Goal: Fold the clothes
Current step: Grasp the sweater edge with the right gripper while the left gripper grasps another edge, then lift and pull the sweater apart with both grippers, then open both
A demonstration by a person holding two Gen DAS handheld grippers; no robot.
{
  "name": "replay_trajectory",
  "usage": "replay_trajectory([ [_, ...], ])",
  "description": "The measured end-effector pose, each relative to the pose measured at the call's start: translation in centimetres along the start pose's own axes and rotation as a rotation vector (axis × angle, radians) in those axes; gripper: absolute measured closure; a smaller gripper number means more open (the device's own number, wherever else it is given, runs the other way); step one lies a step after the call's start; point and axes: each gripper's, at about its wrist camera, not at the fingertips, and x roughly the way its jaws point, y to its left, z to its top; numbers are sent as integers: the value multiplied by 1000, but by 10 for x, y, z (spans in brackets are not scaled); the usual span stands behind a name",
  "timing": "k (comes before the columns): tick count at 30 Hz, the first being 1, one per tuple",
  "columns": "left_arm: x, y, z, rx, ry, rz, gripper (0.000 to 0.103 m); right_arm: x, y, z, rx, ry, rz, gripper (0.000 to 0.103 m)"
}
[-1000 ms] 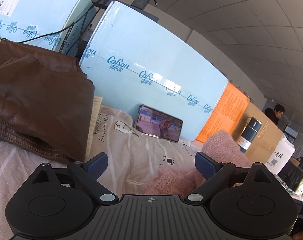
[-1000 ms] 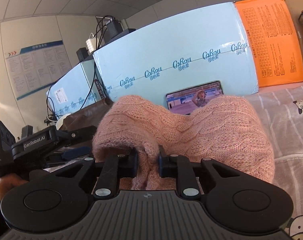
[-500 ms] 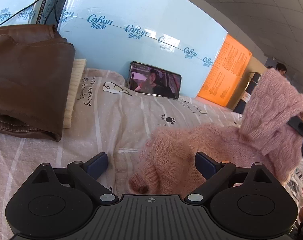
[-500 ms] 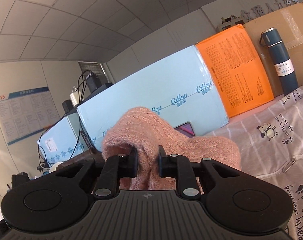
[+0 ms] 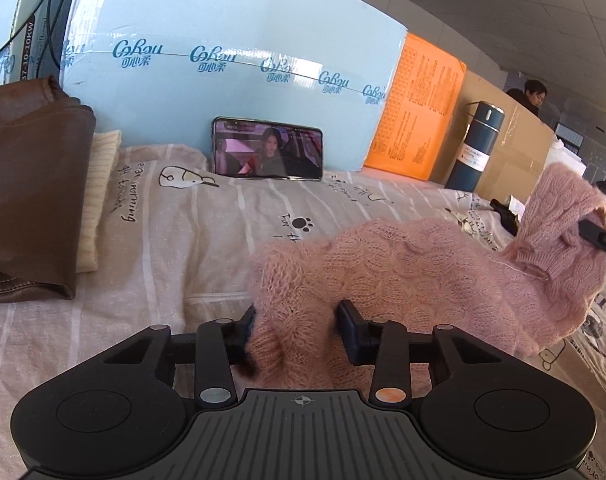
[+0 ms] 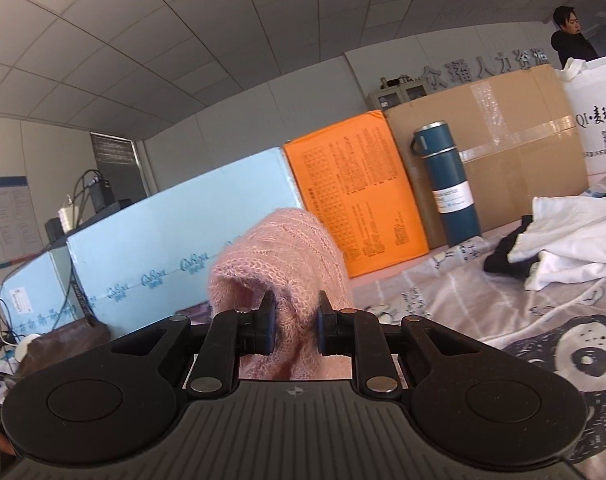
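Now left hand-held gripper [image 5: 295, 326] closing on fuzzy pink knitted sweater [image 5: 415, 264]; right hand-held gripper [image 6: 294, 326] clamps its lifted end, spreading it for folding.

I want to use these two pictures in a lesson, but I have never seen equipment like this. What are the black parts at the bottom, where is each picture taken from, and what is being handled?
There is no robot here: a person holds a hand-held gripper in each hand, each with two fingers and a wide-angle camera looking forward along them. The black shapes at the bottom are the grippers themselves.

One picture is from the left gripper. Its fingers are closing, with the near end of a pink knitted sweater between them. The other is from the right gripper, shut on the sweater's other end and holding it up.

The sweater lies on a printed bedsheet. Also there: a folded brown leather jacket, a phone leaning on a light blue box, a blue flask and crumpled white clothes.
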Motion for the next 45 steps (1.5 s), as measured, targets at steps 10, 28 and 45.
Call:
replay_trajectory([
  [10, 0, 2, 0, -12, -4, -9, 64, 4, -56, -14, 88, 233, -145, 68],
  [28, 0, 10, -2, -59, -10, -40, 56, 47, -93, 0, 368, 278, -190, 69],
  [45, -49, 21, 29, 32, -320, 165, 83, 69, -17, 56, 99, 14, -18, 81],
])
